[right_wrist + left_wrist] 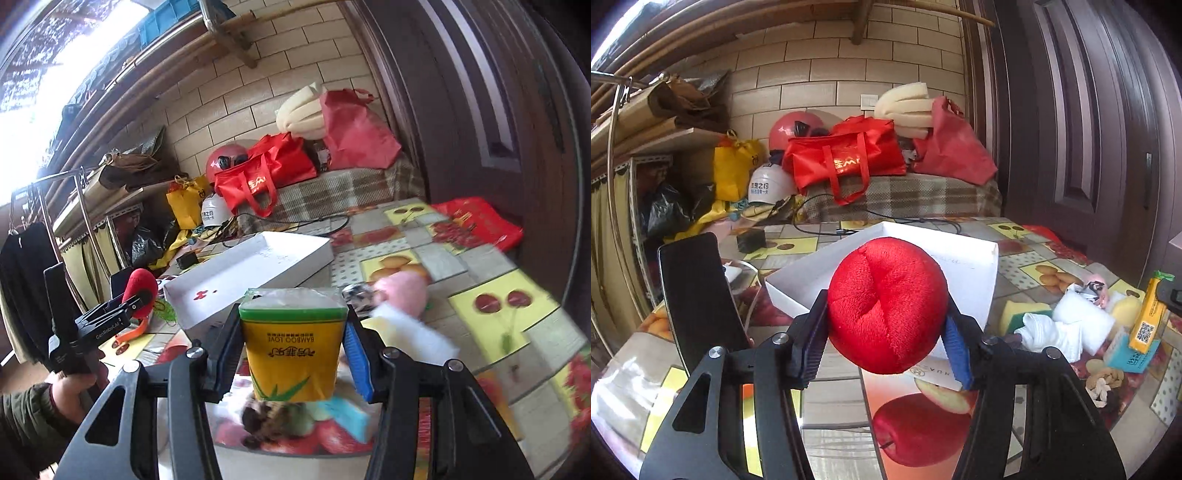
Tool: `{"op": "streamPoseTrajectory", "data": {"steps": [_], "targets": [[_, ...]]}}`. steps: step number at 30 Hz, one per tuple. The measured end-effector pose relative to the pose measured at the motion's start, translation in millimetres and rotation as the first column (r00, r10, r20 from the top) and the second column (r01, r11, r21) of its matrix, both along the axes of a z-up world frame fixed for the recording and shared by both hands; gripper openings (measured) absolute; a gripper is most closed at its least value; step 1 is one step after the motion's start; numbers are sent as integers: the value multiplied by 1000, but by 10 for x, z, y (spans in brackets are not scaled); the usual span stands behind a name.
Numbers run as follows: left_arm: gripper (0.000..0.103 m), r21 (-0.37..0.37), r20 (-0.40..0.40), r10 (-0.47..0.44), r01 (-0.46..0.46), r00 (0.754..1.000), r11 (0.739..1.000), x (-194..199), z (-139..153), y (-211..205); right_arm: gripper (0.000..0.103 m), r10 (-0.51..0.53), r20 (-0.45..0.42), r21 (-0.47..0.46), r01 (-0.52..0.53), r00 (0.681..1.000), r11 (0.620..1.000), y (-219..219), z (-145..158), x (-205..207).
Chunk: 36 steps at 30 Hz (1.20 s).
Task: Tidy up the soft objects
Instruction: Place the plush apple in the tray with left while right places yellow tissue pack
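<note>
A yellow tissue pack (293, 354) with a green top, printed BAMBOO LOVE, sits clamped between the fingers of the right gripper (291, 345) above a fruit-patterned tablecloth (498, 306). Behind it lies a shallow white box (251, 273), tilted across the table. At far left, a person's hand (75, 387) holds the left gripper (142, 299), its fingers closed on a red plush toy (138, 286). A pink soft object (402, 290) and a white sponge (413, 336) lie blurred to the right
</note>
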State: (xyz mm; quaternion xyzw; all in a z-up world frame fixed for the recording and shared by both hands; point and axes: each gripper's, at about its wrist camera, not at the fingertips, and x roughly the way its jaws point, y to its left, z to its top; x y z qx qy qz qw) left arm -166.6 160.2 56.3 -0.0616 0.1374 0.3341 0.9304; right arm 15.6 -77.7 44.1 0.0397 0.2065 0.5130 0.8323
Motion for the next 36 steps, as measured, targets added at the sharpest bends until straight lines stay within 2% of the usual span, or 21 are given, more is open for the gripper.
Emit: {"op": "streamPoseTrajectory", "data": {"steps": [10, 20, 28, 32, 36], "targets": [[56, 24, 10, 16, -16, 1000, 1000, 215, 4, 230, 50, 80, 73, -58, -76, 994, 995, 686, -54, -359], [56, -4, 29, 89, -89, 996, 996, 522, 21, 661, 50, 52, 193, -57, -42, 980, 997, 1307, -32, -427], [58, -94, 10, 124, -123, 992, 988, 617, -21, 939, 50, 28, 134, -51, -22, 991, 998, 1857, -42, -306], [59, -118, -4, 133, -133, 991, 984, 644, -40, 987, 51, 4, 95, -65, 2, 995, 998, 2006, -64, -212], [64, -142, -9, 142, -141, 990, 980, 639, -52, 1042, 53, -4, 104, -84, 13, 995, 996, 2076, -72, -225]]}}
